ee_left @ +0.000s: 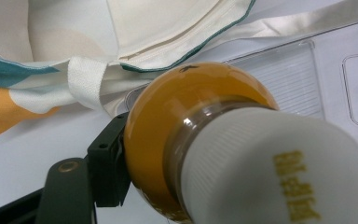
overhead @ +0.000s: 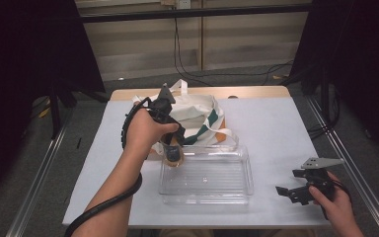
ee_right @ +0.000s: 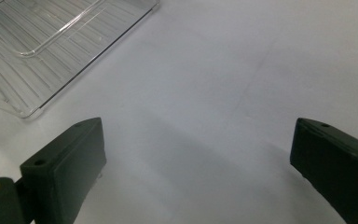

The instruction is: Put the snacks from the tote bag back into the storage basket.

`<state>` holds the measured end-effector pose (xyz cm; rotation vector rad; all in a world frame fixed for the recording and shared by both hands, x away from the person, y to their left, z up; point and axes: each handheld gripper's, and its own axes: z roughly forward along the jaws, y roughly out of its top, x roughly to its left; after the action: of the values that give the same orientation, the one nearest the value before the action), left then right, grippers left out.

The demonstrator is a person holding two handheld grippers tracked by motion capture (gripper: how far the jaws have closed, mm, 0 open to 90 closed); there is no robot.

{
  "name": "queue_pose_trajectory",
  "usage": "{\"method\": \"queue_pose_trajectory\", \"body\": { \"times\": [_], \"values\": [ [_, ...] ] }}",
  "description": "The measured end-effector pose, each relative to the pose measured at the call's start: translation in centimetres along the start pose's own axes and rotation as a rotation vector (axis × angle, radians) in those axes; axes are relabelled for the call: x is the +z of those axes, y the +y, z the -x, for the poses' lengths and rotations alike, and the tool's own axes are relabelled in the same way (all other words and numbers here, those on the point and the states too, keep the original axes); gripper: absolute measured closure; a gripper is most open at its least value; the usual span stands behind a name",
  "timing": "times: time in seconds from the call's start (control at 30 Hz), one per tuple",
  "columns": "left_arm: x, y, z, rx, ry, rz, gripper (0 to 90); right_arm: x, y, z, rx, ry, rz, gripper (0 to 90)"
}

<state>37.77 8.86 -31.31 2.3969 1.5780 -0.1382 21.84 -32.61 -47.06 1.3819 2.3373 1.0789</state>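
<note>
My left gripper (overhead: pixel 171 147) is shut on a small round bottle (ee_left: pixel 191 116) of orange liquid with a white ribbed cap (ee_left: pixel 279 172). It holds the bottle (overhead: pixel 172 155) over the far left corner of a clear plastic tray (overhead: pixel 237 193), just in front of a white tote bag (overhead: pixel 197 111) with green and orange patches. In the left gripper view the cap faces the camera and one black jaw presses the bottle's left side. My right gripper (overhead: pixel 288 192) rests low at the table's front right, open with nothing between its jaws, pointing towards the tray (ee_right: pixel 37 60).
The white table (overhead: pixel 276 128) has bare room to the right of the tray and bag. The tote bag's straps (ee_left: pixel 86 81) lie loose beside the tray's far edge. Dark curtains and metal rails flank the table.
</note>
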Motion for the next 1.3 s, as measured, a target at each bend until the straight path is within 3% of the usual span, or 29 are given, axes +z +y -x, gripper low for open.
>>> {"method": "queue_pose_trajectory", "body": {
  "times": [1.3],
  "values": [
    [1.6, -0.3, -0.3, -0.005, 0.002, 0.000, 30.2, 0.4, 0.5, 0.0, -0.004, 0.009, -0.005, 2.9]
  ]
}}
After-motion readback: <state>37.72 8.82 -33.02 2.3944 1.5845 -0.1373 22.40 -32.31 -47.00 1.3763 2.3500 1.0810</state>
